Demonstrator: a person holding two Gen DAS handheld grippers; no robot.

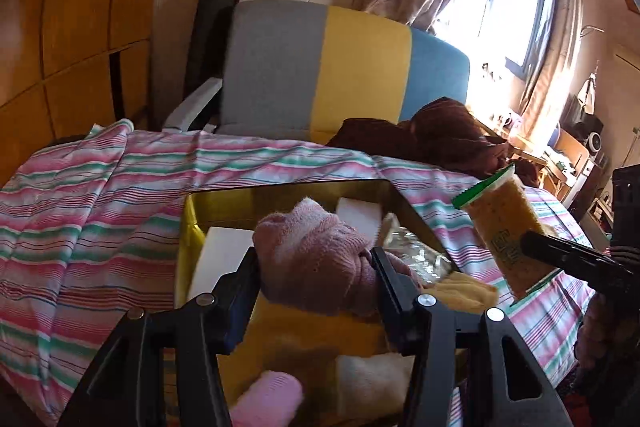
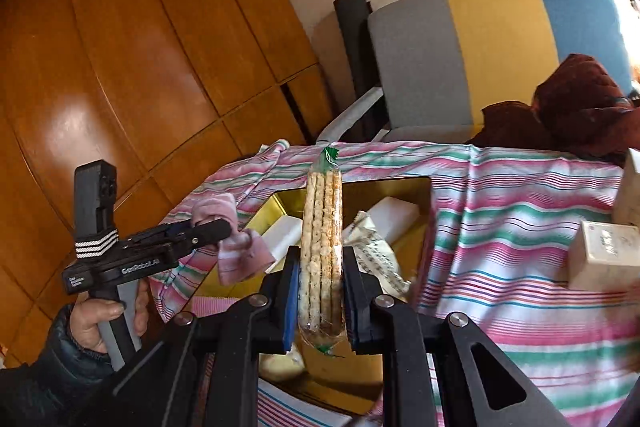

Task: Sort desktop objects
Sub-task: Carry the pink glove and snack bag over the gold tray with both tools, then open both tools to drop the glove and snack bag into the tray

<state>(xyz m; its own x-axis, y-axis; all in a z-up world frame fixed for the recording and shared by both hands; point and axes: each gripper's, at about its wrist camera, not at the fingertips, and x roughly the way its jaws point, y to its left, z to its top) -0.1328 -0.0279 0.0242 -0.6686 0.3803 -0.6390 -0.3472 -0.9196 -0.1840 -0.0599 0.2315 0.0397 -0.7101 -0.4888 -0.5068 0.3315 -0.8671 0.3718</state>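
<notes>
Desk, striped cloth: gold tin holding white boxes, wrappers. Beige boxes at its right. Left tool clamped on pink sock over tin; right tool gripping cracker packet above it.

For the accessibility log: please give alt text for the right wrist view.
The right gripper clamps an upright clear pack of crackers above an open gold tin on a striped cloth. At left, the hand-held left gripper pinches a pink sock.
</notes>
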